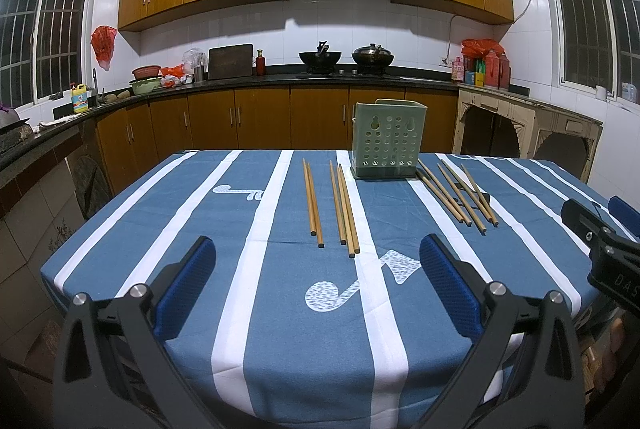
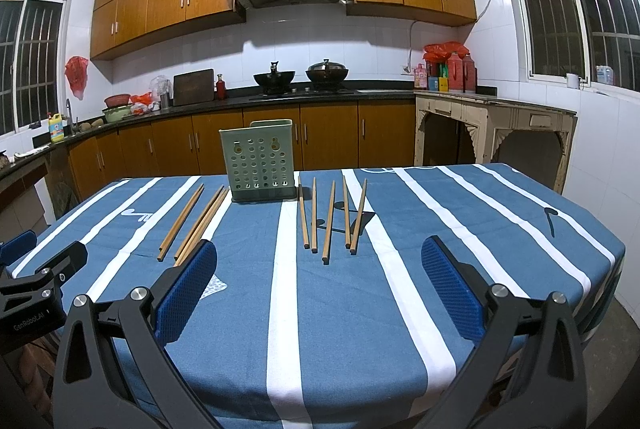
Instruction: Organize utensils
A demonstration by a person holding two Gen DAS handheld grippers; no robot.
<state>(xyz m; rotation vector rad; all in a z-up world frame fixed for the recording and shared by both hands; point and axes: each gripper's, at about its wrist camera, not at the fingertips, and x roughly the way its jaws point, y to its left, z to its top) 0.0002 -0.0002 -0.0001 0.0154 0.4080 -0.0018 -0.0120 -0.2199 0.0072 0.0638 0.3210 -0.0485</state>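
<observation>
A pale green perforated utensil holder [image 1: 386, 141] [image 2: 259, 162] stands upright at the far middle of the table. Several wooden chopsticks [image 1: 331, 205] [image 2: 196, 221] lie flat to its left, and several more [image 1: 460, 195] [image 2: 330, 217] lie to its right. My left gripper [image 1: 318, 257] is open and empty, held above the near part of the table, short of the left chopsticks. My right gripper [image 2: 318, 259] is open and empty, short of the right chopsticks. Each gripper shows at the edge of the other's view [image 1: 600, 241] [image 2: 40, 281].
The table carries a blue cloth with white stripes [image 1: 280, 309] [image 2: 460, 229]. Kitchen counters with wooden cabinets [image 1: 260, 117] run behind and to the left, holding woks and bottles. A cream side table [image 2: 496, 133] stands at the back right.
</observation>
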